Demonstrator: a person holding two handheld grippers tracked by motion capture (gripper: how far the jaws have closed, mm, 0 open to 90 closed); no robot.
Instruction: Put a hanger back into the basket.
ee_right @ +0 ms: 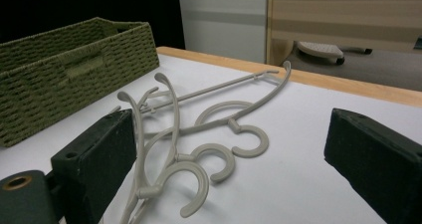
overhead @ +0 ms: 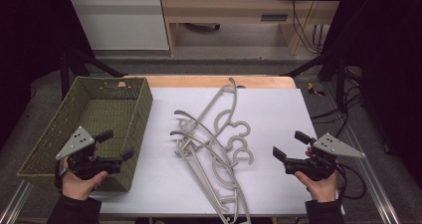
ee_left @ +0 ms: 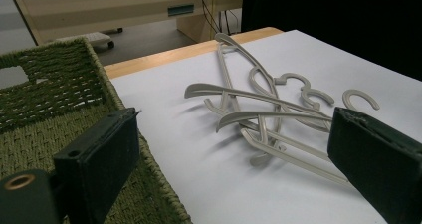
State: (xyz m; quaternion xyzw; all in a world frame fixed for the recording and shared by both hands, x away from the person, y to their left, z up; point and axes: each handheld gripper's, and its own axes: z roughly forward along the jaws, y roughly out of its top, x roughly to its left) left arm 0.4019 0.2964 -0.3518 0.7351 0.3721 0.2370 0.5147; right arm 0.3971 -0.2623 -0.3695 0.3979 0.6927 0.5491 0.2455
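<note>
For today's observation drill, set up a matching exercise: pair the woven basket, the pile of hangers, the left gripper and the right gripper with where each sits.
Things:
1. woven basket
2. pile of hangers
3. left gripper
4. right gripper

Places:
a. middle of the white sheet
b. above the basket's near right corner, jaws open
c. left end of the table
d. over the sheet's right edge, jaws open

Pairs: 1-c, 2-a, 3-b, 4-d

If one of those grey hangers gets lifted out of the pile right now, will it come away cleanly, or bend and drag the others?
The hangers look like thin moulded plastic, so probably stiff and light. They lie crossed with hooks overlapping, so one would likely snag its neighbours. On the smooth white sheet a push would probably slide them.
</note>
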